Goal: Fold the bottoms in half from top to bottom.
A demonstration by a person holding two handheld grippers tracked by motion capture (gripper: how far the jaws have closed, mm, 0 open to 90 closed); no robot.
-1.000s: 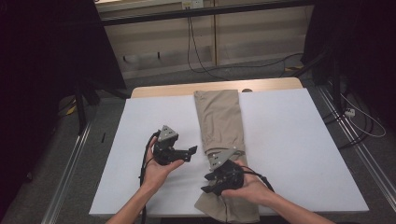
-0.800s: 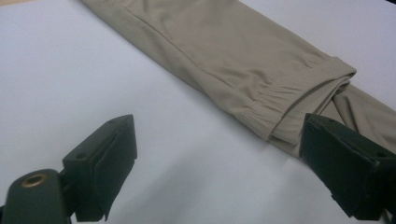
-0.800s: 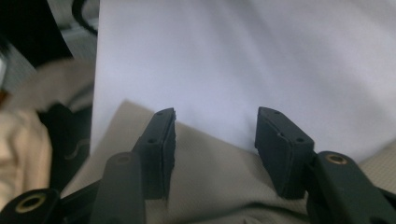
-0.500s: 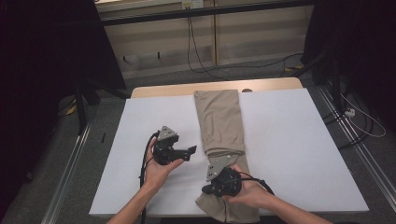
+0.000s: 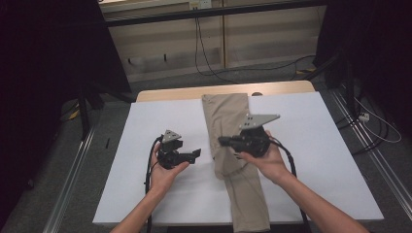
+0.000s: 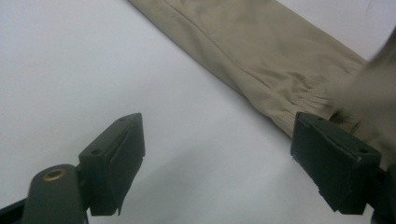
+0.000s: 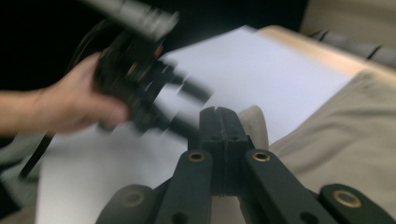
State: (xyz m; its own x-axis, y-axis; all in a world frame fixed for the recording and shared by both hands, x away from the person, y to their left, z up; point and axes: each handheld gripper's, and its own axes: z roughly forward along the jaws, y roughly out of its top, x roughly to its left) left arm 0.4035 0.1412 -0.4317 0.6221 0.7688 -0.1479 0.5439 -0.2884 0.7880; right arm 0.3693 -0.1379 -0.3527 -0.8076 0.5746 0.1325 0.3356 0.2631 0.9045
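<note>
A: What does the right gripper (image 5: 224, 141) have? Its own view is smeared.

B: Its fingers (image 7: 218, 122) are pressed flat together on a fold of the khaki trousers (image 5: 232, 127). A pale loop of cloth curls out just behind the tips, and more of the fabric spreads off to one side of them. In the high view the gripper is lifted above the garment with its grey plate (image 5: 259, 120) up, and cloth hangs from the tips.

A: How much cloth is pinched?

B: Hard to say. The fingers cover the grip point, and the hand (image 5: 265, 158) hides the fabric under it.

A: And the left gripper (image 5: 194, 155)?

B: Spread wide with nothing between the fingers (image 6: 116, 158). Through the gap lies the bare white surface (image 6: 70, 70). The elastic cuff (image 6: 303, 100) of a trouser leg lies just beyond the far finger, close to it, and I cannot tell whether they touch. A blurred tan shape at that view's edge is cut off, and I cannot make it out.

A: Where is that gripper in the right gripper view?

B: Ahead of the closed fingers, held in the other hand (image 7: 79, 105), heavily blurred.

A: The trousers overall?

B: Laid lengthwise down the surface, the near end running off its near edge, out of frame.
</note>
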